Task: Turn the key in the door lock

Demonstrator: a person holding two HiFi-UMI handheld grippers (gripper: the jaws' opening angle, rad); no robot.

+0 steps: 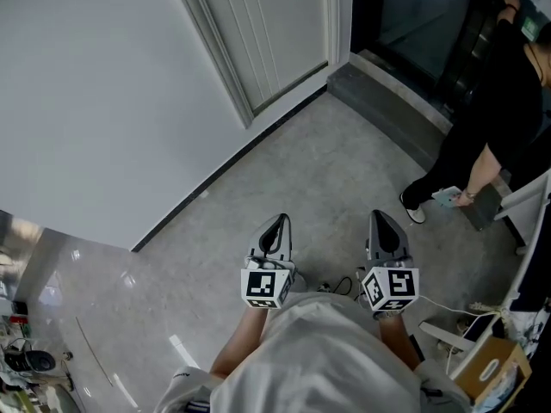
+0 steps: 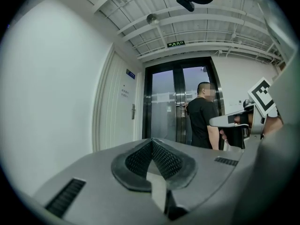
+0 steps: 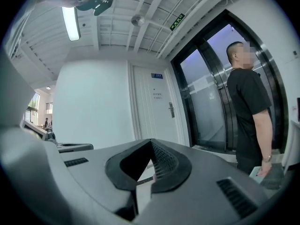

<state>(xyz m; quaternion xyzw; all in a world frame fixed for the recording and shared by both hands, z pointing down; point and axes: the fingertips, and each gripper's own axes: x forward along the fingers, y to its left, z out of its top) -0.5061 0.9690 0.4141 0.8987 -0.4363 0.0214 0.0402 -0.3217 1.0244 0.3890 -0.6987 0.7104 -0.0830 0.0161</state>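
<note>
**Right gripper view: lock location and key handling, both grippers clear of the door**

1. Task item. No key can be made out at this range. The lock should sit at the lever handle [image 3: 171,109] on the white door [image 3: 157,104], which is closed and set in the white wall [image 3: 93,102]. The left gripper view shows the same handle [image 2: 133,111] at mid-height on the door's right edge.

2. Expected handling (judgement). A door key is small, light and rigid, with smooth metal faces that can slip. Grasp the flat head across its two broad faces, close to the lock. Rotate about the shaft axis only, since side load may bend the blade.

3. Grippers. The left gripper [image 1: 277,224] and the right gripper [image 1: 385,220] are held level, side by side and well apart from the door. Both have their jaws clenched together on nothing. The pads meet at the tip in each gripper view.

4. Surroundings. Grey floor [image 1: 327,170] lies between the grippers and the door. Dark glass doors [image 2: 171,107] adjoin it on the right. A person [image 3: 248,107] in black stands there, near the approach path.
</note>
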